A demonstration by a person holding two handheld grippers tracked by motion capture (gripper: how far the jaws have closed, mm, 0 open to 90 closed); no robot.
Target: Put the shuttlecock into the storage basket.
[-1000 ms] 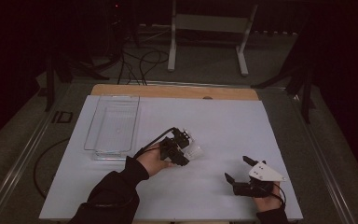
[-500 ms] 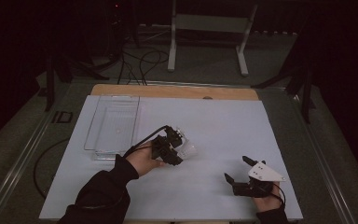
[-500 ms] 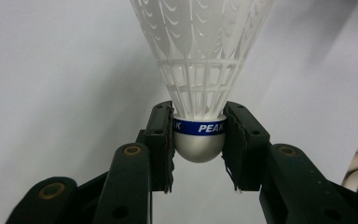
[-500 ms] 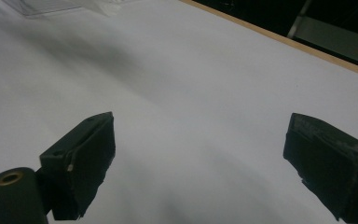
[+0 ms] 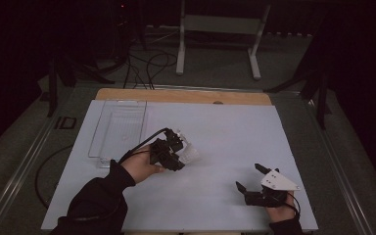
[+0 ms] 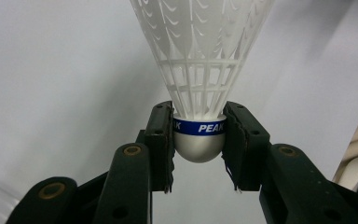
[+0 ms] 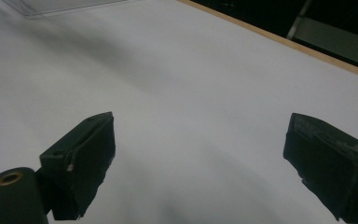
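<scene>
High view: left tongs [image 5: 180, 152] pinch a white shuttlecock [image 5: 188, 153] above the white counter [image 5: 225, 127], near the middle, left of centre. Its skirt end points to the right in this view and the cork sits in the tongs, so the long axis runs roughly level across the counter. A clear plastic tray [image 5: 120, 125] lies just to the left and behind, apart from the shuttlecock. Right tongs [image 5: 248, 177] sit low at the near right edge, spread, nothing between them, well apart from the shuttlecock. A wooden strip [image 5: 183, 96] runs along the far edge.

Left gripper view: shuttlecock [image 6: 200, 70] points up and away from the camera, skirt flaring toward the top, rounded cork [image 6: 198, 148] clamped on both sides by the pads. A blue band [image 6: 199, 127] around the cork reads "PEAK"; the lettering to the left is cut off by the pad.

Right gripper view: right tongs [image 7: 200, 156] wide apart over bare counter [image 7: 191, 84].
</scene>
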